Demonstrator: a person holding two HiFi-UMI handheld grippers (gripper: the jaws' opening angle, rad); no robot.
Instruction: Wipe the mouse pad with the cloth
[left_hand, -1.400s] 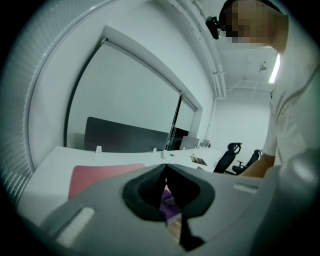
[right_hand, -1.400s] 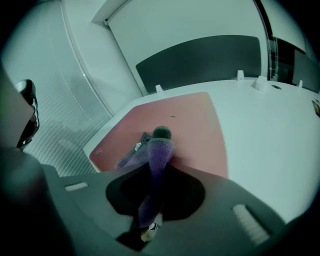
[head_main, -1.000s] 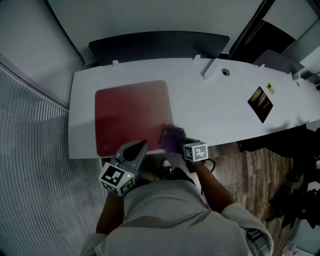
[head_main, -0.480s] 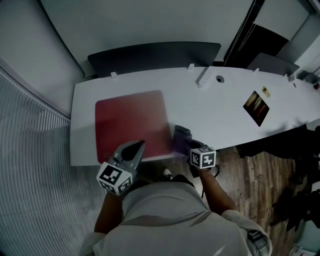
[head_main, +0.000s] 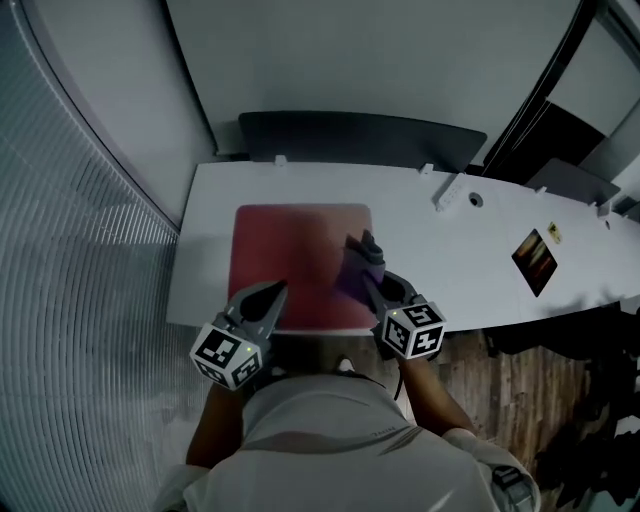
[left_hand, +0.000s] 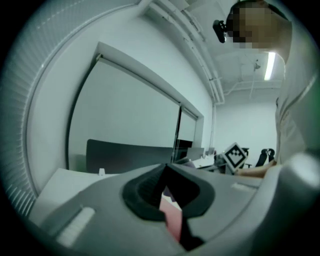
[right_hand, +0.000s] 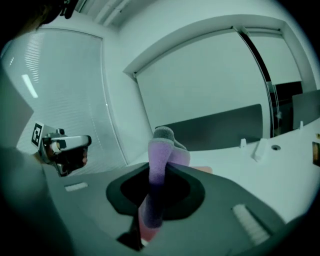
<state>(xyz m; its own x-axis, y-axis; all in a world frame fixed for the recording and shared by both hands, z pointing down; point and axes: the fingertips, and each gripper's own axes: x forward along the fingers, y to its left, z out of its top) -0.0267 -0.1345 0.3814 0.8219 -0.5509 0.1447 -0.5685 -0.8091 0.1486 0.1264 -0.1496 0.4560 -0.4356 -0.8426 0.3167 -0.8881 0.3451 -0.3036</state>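
Note:
A dark red mouse pad (head_main: 295, 262) lies on the left part of the white desk (head_main: 440, 250). My right gripper (head_main: 372, 272) is shut on a purple cloth (head_main: 357, 268), which hangs over the pad's right edge; the cloth (right_hand: 159, 170) stands pinched between the jaws in the right gripper view. My left gripper (head_main: 268, 297) is shut and holds nothing, hovering at the pad's near left edge. A sliver of pink pad (left_hand: 172, 219) shows below its closed jaws in the left gripper view.
A white power strip (head_main: 447, 190) and a round grommet (head_main: 476, 200) sit at the desk's far right. A dark card (head_main: 536, 260) lies further right. A dark panel (head_main: 360, 135) stands behind the desk, a ribbed wall (head_main: 70, 300) runs along the left.
The right gripper has carried the cloth from the desk's near edge forward onto the pad's right side. The head view shifted, moving the desk rightward. The left gripper stayed near the front edge.

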